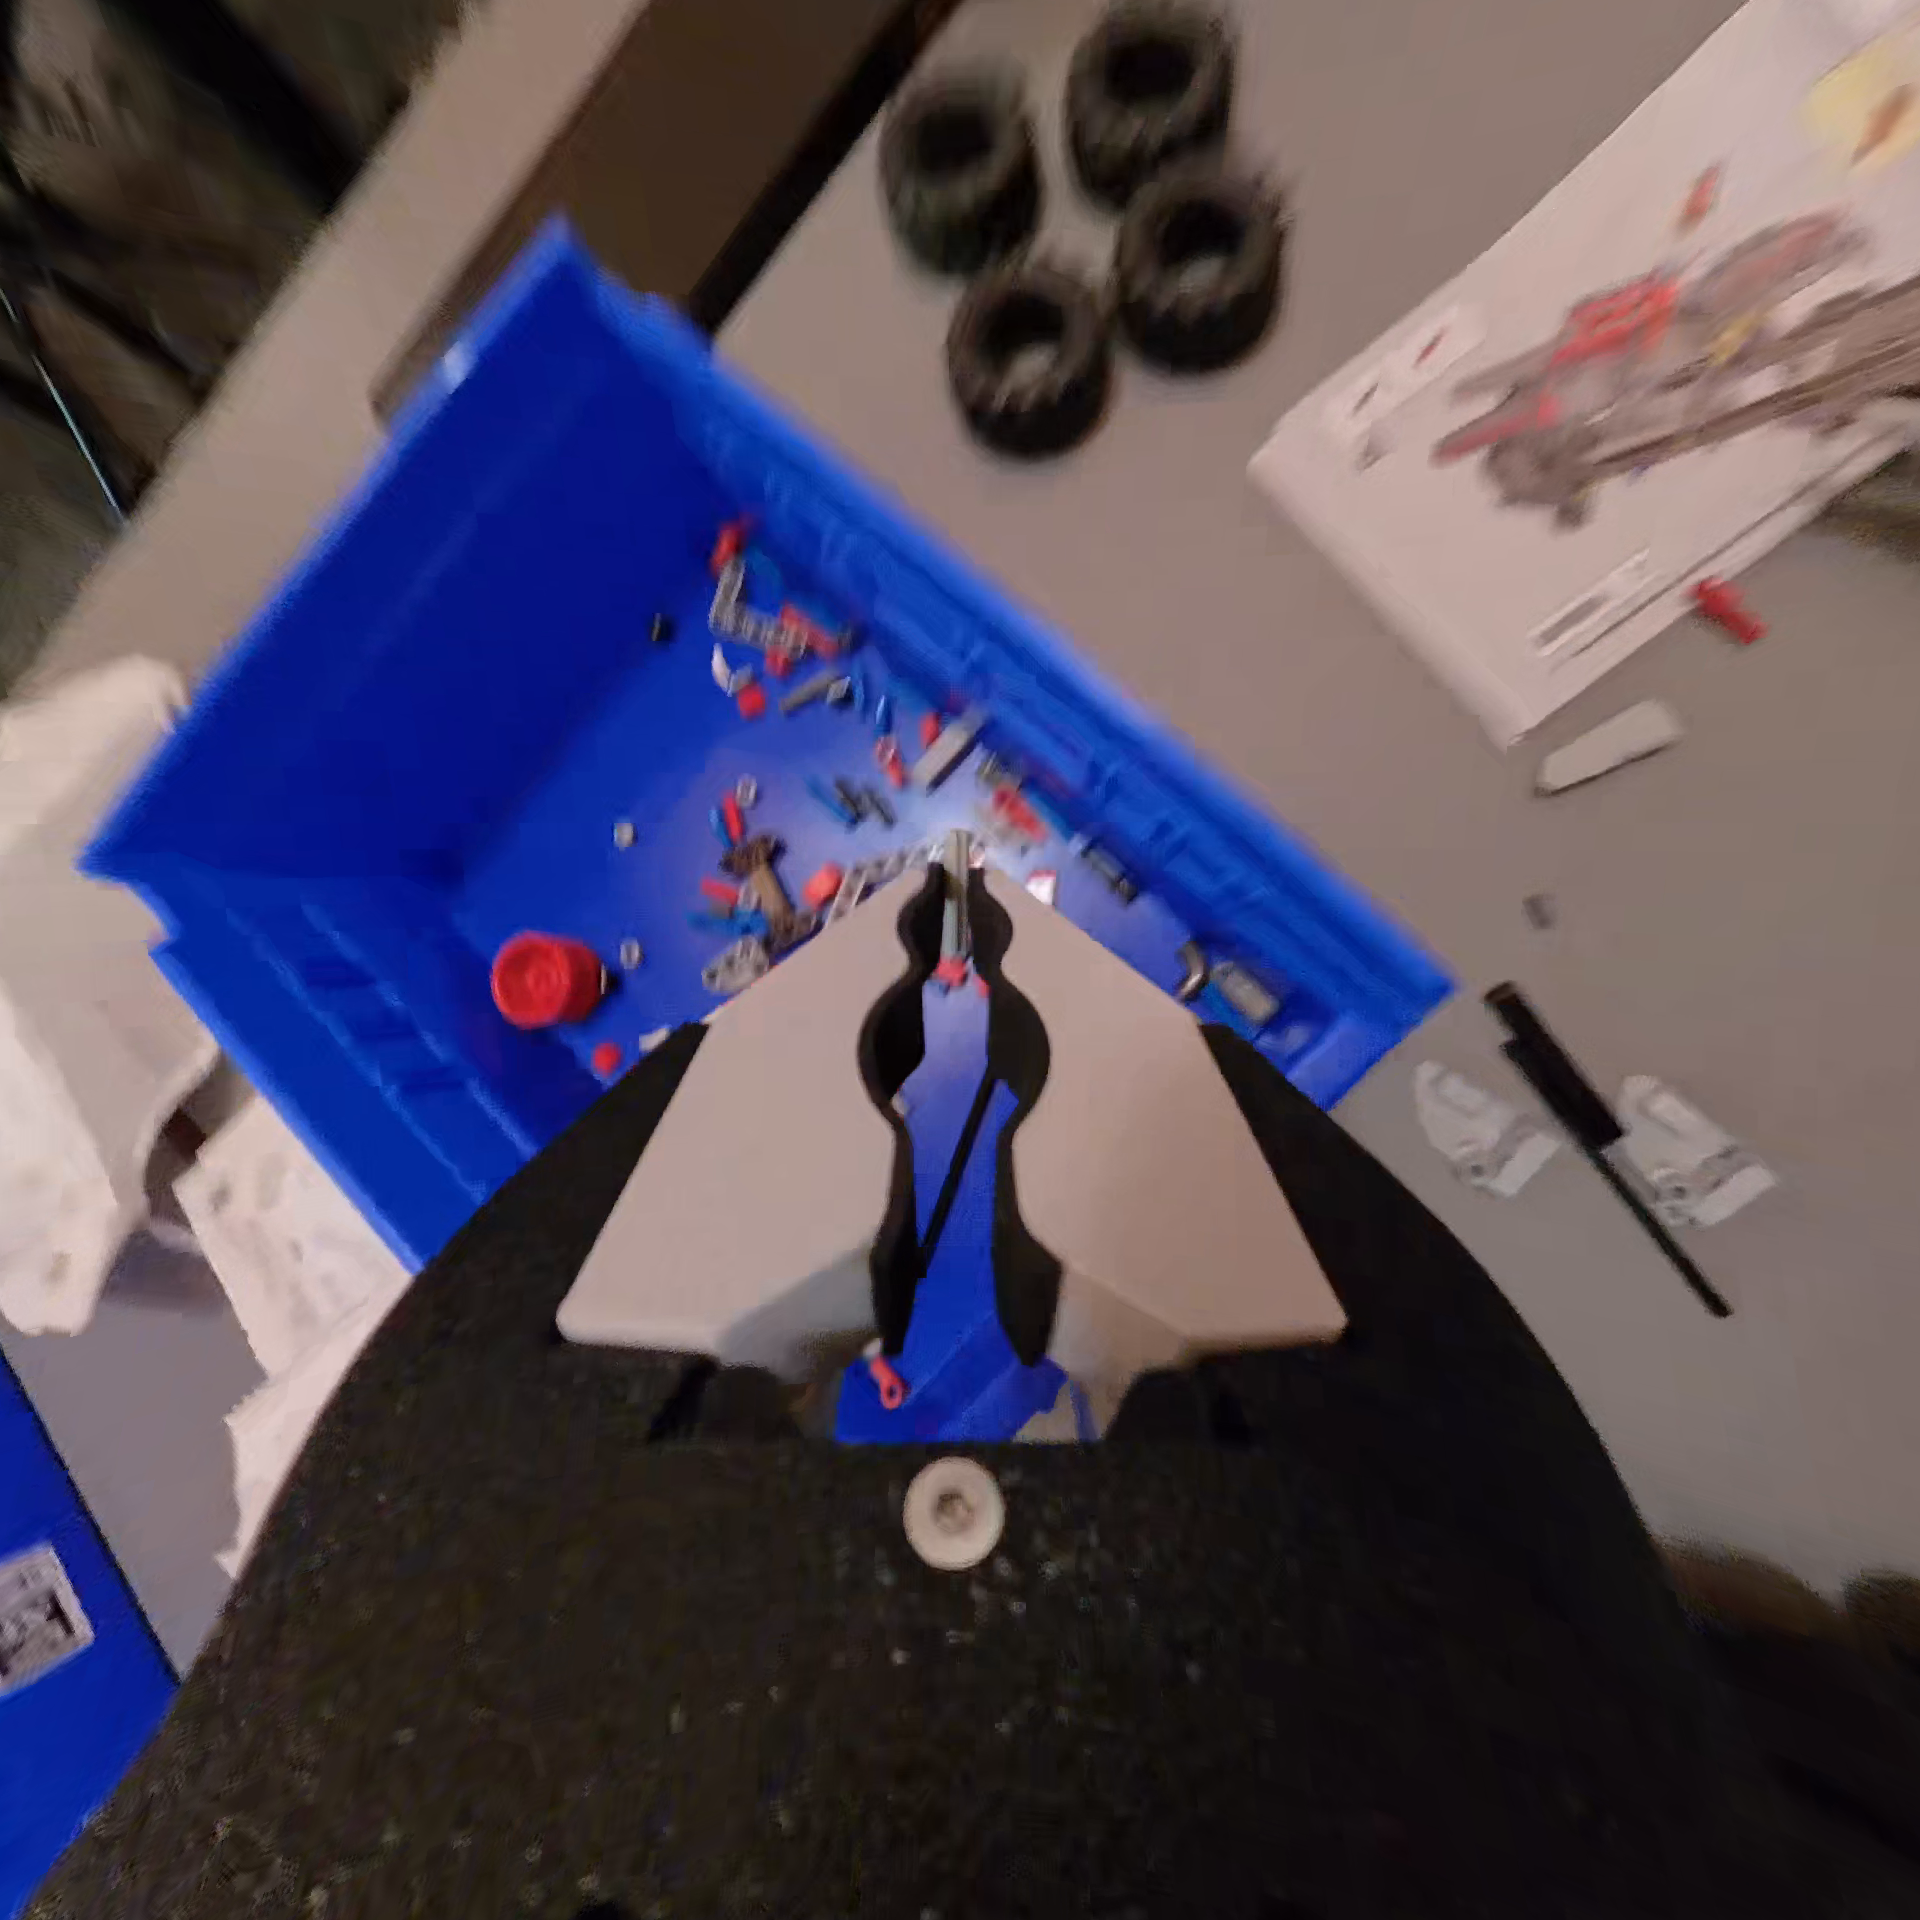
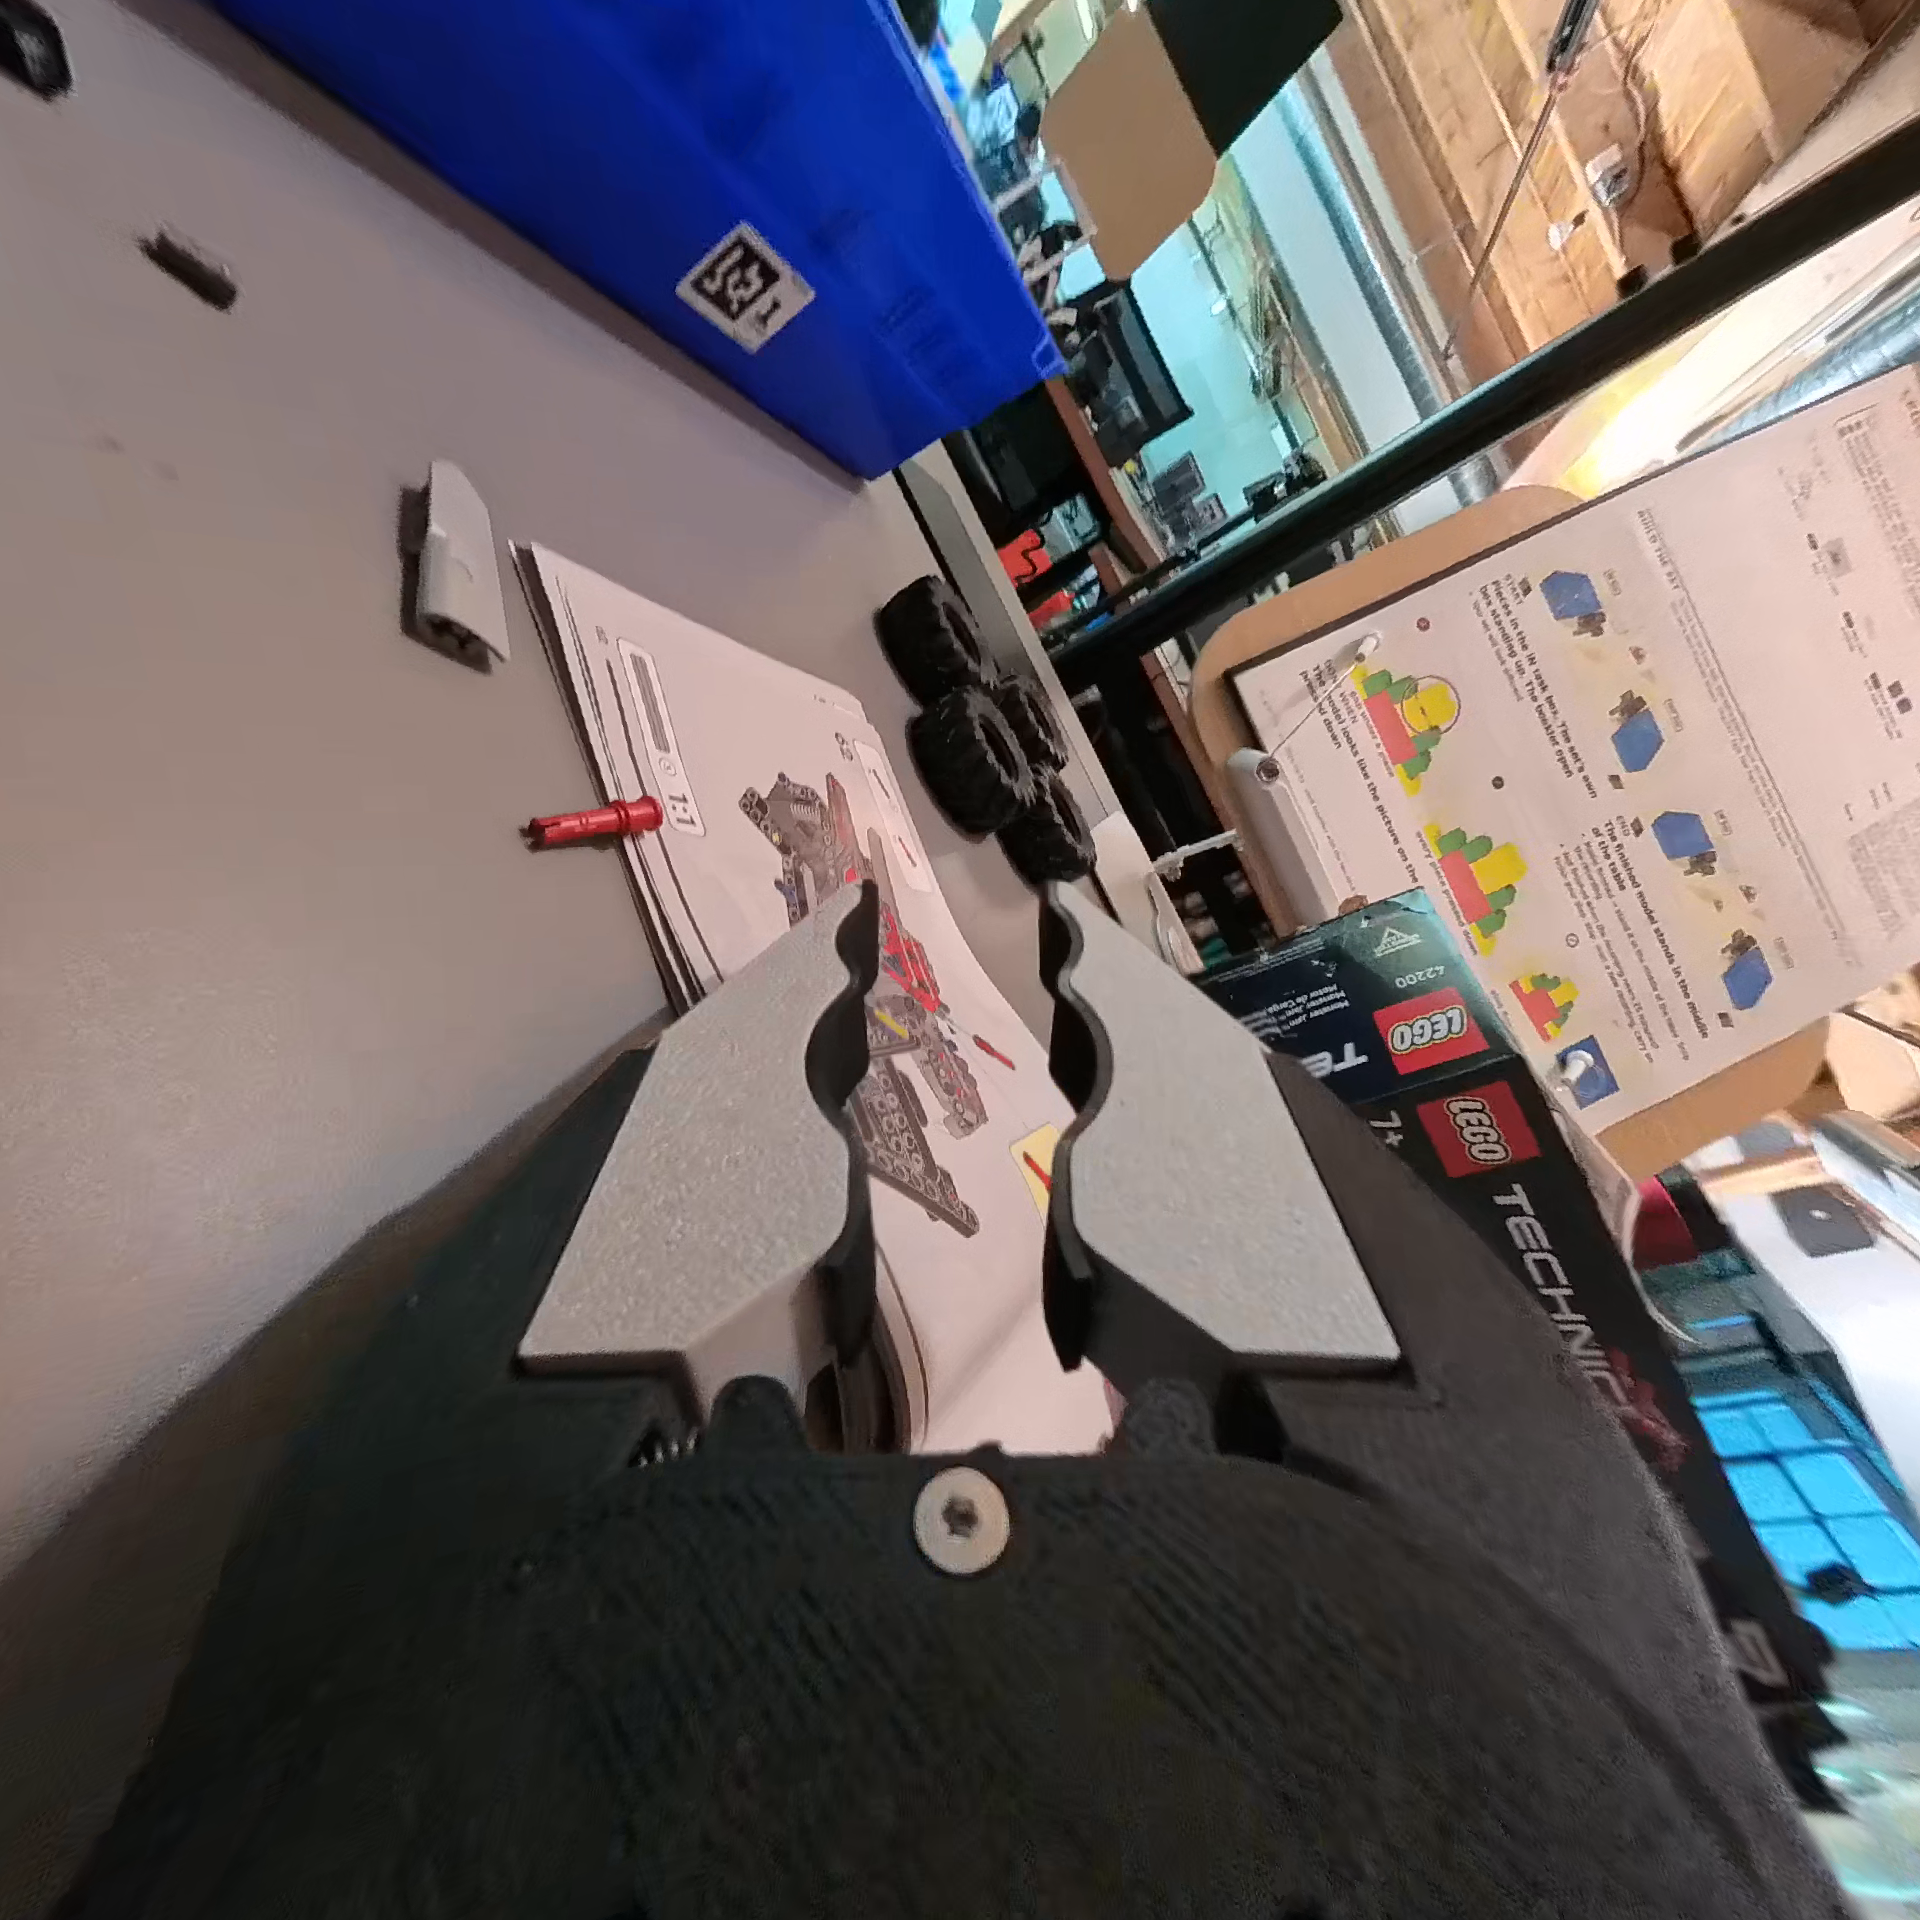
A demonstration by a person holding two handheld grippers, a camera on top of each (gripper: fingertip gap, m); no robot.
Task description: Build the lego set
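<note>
Part-picking step: the left gripper (image 1: 954, 868) hangs over the bin (image 1: 343, 727), pinching a thin grey piece (image 1: 954, 904) above the loose parts (image 1: 790, 790). The right gripper (image 2: 951, 940) is spread, empty — beyond the bin, over the booklet (image 2: 727, 790). The next move likely calls for carrying the piece out to the table.

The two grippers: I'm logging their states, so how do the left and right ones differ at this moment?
The left gripper is closed on a small thin grey piece; the right gripper is open and holds nothing. The left one points down into the blue bin of loose parts; the right one is over the open instruction booklet, aimed towards the black tyres. Both have grey fingers with black wavy pads.
</note>
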